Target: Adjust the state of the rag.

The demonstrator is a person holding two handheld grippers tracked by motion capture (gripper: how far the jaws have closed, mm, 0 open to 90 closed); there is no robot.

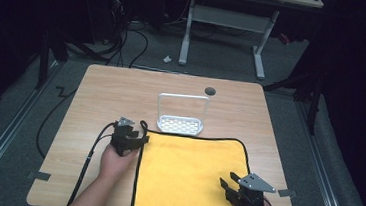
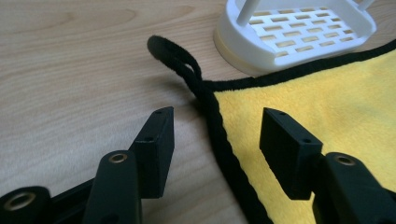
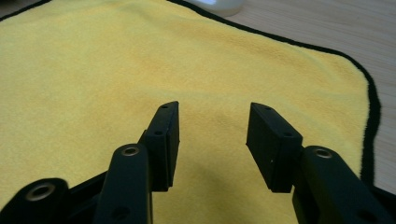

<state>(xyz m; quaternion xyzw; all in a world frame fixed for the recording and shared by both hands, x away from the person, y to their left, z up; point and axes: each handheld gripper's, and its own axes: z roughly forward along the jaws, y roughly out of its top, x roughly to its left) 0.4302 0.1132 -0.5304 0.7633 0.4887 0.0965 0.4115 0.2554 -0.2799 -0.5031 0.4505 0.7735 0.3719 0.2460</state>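
A yellow cloth [image 1: 189, 176] with a black hem lies spread flat on the near half of the wooden table [image 1: 111, 92], its near edge running to the table's near edge. At its far left corner a black hanging loop [image 2: 173, 55] sticks out onto the bare wood.

The left gripper [image 1: 135, 138] sits at that corner, held in the person's left hand [image 1: 115, 161]. Its jaws stand wide apart and hold nothing; in the left gripper view the cloth's black hem runs up between them, with one jaw over the wood and the other over the yellow pile, and neither pad presses on the fabric.

The right gripper [image 1: 231, 183] is over the cloth's near right part, close to the right hem. Its jaws are also parted, somewhat less wide, with only flat yellow fabric showing between them and nothing gripped.

Just beyond the cloth's far edge stands a white slotted soap dish [image 1: 181, 124] with a tall wire handle; the cloth's hem lies right against its base. A small dark round hole [image 1: 210, 91] sits in the table further back, to the right.
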